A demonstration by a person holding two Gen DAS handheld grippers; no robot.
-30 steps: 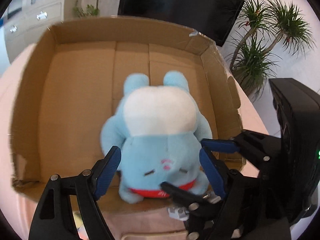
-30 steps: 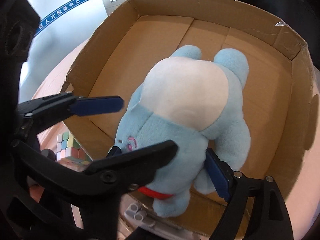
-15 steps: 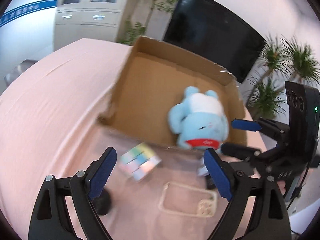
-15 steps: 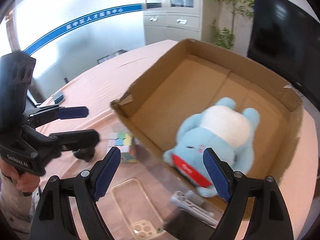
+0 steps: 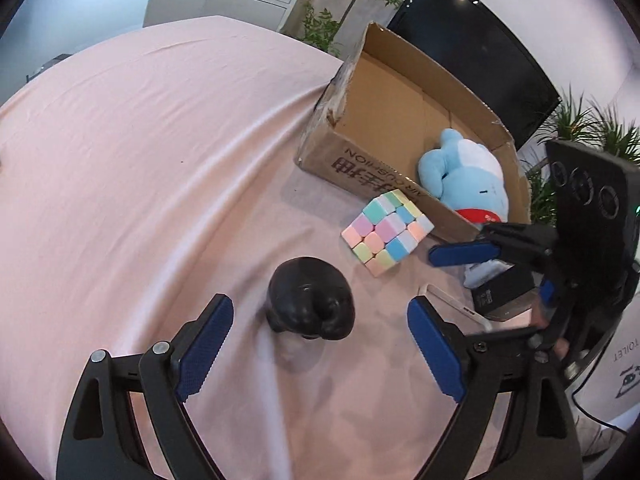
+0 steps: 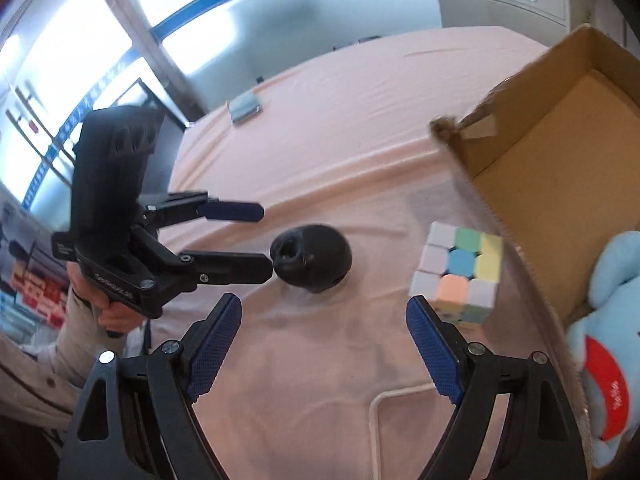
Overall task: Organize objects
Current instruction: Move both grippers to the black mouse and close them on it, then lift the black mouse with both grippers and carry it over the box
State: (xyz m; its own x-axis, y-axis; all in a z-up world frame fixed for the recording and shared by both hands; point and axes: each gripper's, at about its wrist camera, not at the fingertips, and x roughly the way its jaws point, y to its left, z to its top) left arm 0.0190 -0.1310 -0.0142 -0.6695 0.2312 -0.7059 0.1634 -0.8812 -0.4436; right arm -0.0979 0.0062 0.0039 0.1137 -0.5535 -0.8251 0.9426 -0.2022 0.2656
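From my left gripper (image 5: 316, 344) I look down on a pink tablecloth (image 5: 140, 152), and both its blue-padded jaws stand wide apart with nothing between them; a black rounded object (image 5: 310, 298) sits on the cloth just ahead of the gap, slightly toward the left jaw. Beyond it, a pastel puzzle cube (image 5: 387, 232) rests on the cloth just beside the near wall of the cardboard box (image 5: 360, 160), and I cannot tell whether it touches that wall. The blue plush toy (image 5: 466, 182) lies inside the box, against its near right corner, with its red band toward me. My right gripper (image 6: 324, 344) is spread open too and holds nothing; in the left view it hangs over the clutter to the right of the cube, where a dark small box (image 5: 502, 292) and a clear phone case (image 5: 452, 304) lie partly hidden under it. From the right view the left gripper comes in from the side with its lower finger tip just at the black object, touching or nearly so. The cube stands between that object and the box wall. A small grey item (image 6: 244, 107) lies far off on the cloth
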